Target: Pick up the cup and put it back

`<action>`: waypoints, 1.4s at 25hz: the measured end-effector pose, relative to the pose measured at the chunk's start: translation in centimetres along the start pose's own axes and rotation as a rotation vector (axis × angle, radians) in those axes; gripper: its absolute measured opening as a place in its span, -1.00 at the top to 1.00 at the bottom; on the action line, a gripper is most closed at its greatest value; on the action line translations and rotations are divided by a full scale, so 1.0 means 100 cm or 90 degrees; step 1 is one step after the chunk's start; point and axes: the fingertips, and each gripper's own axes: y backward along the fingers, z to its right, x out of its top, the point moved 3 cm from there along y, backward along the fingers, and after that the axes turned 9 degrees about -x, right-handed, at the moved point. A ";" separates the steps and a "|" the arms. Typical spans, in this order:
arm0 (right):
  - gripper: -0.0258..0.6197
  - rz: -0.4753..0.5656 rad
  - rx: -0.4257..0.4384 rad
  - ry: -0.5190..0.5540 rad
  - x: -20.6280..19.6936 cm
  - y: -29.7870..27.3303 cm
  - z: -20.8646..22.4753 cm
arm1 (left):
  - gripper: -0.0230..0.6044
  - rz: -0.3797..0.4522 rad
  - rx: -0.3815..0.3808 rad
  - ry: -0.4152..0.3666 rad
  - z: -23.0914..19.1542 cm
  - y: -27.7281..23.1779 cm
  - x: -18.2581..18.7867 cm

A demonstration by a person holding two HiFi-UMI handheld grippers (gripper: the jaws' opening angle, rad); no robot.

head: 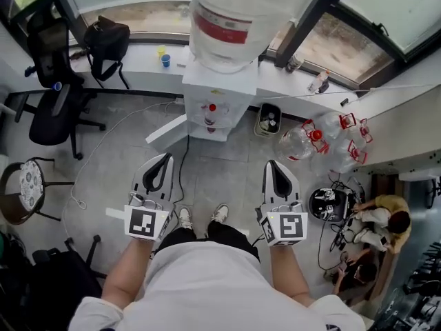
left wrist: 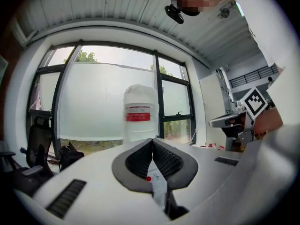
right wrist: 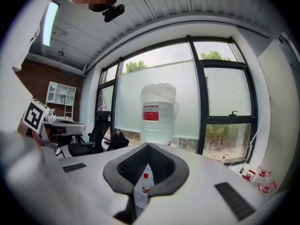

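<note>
Head view shows two small cups on the window ledge: a blue cup and a yellow cup just beyond it. They sit at about eleven o'clock from my left gripper, to the left of the water dispenser at twelve. I cannot tell which of the two cups the task means. In the left gripper view the jaws meet tip to tip with nothing between them. The right gripper is the same, pads together and empty. Both grippers are well apart from the ledge.

The cups are too small here to tell their material, but I judge either one to be light and thin-walled, so easy to tip or crush. I would open wide, come in level and take the wall at mid-height from nine and three o'clock. I would close softly, since a smooth cup may slip, and mind its neighbour, which stands very near.
</note>
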 end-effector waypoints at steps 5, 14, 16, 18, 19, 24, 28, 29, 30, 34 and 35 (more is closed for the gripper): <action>0.86 -0.022 0.042 0.011 -0.011 -0.038 0.010 | 0.85 -0.046 0.001 -0.007 0.001 -0.027 -0.024; 0.85 -0.080 0.085 0.064 -0.084 -0.095 -0.017 | 0.85 -0.051 -0.009 -0.006 -0.025 -0.066 -0.086; 0.85 -0.085 0.088 0.063 -0.107 -0.110 -0.032 | 0.85 -0.060 -0.006 0.002 -0.041 -0.071 -0.113; 0.85 -0.072 0.088 0.069 -0.123 -0.120 -0.046 | 0.85 -0.047 -0.005 0.002 -0.053 -0.075 -0.132; 0.85 -0.067 0.089 0.072 -0.131 -0.122 -0.053 | 0.85 -0.038 -0.005 0.001 -0.057 -0.076 -0.140; 0.85 -0.074 0.117 0.084 -0.200 -0.145 -0.083 | 0.85 -0.030 0.006 0.004 -0.072 -0.079 -0.195; 0.85 -0.087 0.146 0.093 -0.279 -0.174 -0.091 | 0.85 -0.053 -0.002 -0.011 -0.073 -0.097 -0.270; 0.85 -0.095 0.157 0.089 -0.302 -0.183 -0.092 | 0.85 -0.056 -0.002 -0.010 -0.073 -0.102 -0.289; 0.85 -0.103 0.168 0.085 -0.324 -0.192 -0.093 | 0.85 -0.058 -0.001 -0.013 -0.074 -0.108 -0.307; 0.85 -0.111 0.193 0.106 -0.406 -0.228 -0.094 | 0.85 -0.037 0.005 -0.027 -0.076 -0.133 -0.371; 0.85 -0.111 0.193 0.110 -0.424 -0.235 -0.092 | 0.85 -0.037 0.001 -0.033 -0.073 -0.139 -0.386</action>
